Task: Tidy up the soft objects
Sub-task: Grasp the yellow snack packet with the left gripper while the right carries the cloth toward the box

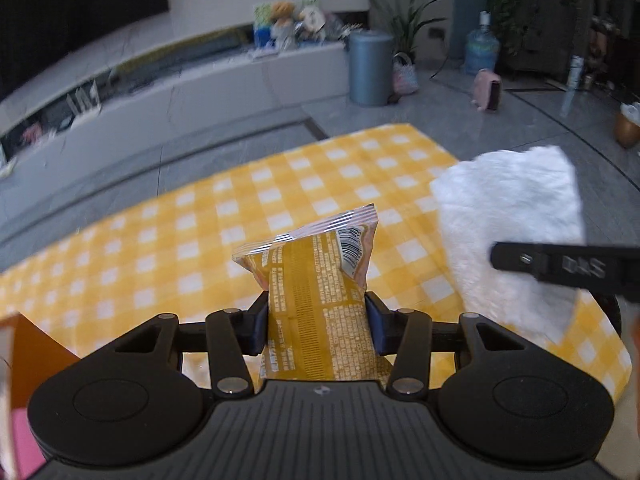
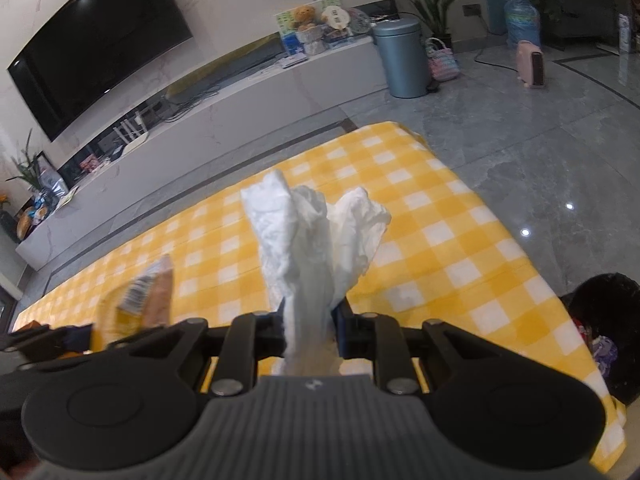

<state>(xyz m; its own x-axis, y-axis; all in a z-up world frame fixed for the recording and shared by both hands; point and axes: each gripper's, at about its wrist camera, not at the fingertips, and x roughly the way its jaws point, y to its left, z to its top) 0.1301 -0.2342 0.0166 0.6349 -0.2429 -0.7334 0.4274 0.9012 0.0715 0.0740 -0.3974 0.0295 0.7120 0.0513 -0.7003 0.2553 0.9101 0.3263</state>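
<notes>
yellow snack packet is pinched mid-body in the left gripper, sealed end up toward 12 o'clock, lifted over the yellow checked cloth. white tissue wad is clamped in the right gripper, crumpled top fanning out at 12; from the left wrist view it sits at 3 o'clock, near the packet but apart. Progress looks like mid-carry: both soft items picked, neither placed, drop spot not identifiable. Cloth ahead shows nothing else on it. Black bag at 4 o'clock off the table edge. Both grippers held roughly level, side by side, pointing toward the TV wall
</notes>
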